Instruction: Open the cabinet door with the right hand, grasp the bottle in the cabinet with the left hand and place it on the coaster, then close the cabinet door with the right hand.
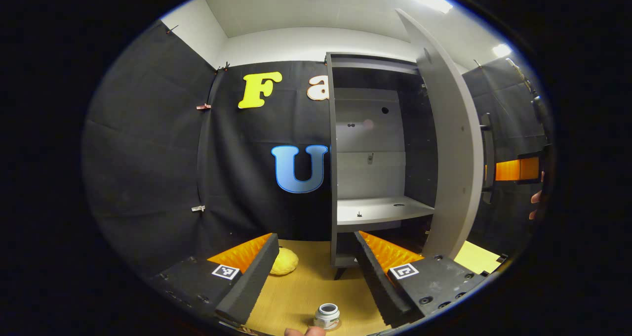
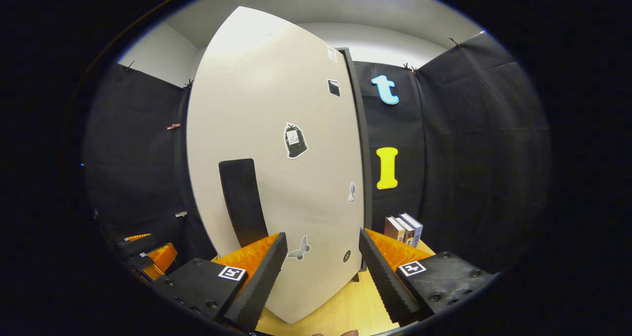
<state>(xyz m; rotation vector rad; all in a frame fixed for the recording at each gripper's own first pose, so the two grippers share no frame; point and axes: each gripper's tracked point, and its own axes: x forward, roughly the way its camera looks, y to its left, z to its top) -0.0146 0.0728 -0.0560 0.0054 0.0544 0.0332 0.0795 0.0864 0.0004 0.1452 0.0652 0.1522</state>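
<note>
The left tool (image 1: 316, 276) hangs released above the pale wooden worktop (image 1: 306, 291), its fingers spread either side of a small white bottle (image 1: 327, 316) standing on a coaster, untouched. Beyond it the grey cabinet (image 1: 380, 143) stands with its light door (image 2: 276, 153) swung out. The right tool (image 2: 321, 276) faces that door's outer side, also released, gripping nothing.

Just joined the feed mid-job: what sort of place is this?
Likely a staged recording booth, not a home: black cloth walls, one small cabinet on a wooden table, a few books.
</note>
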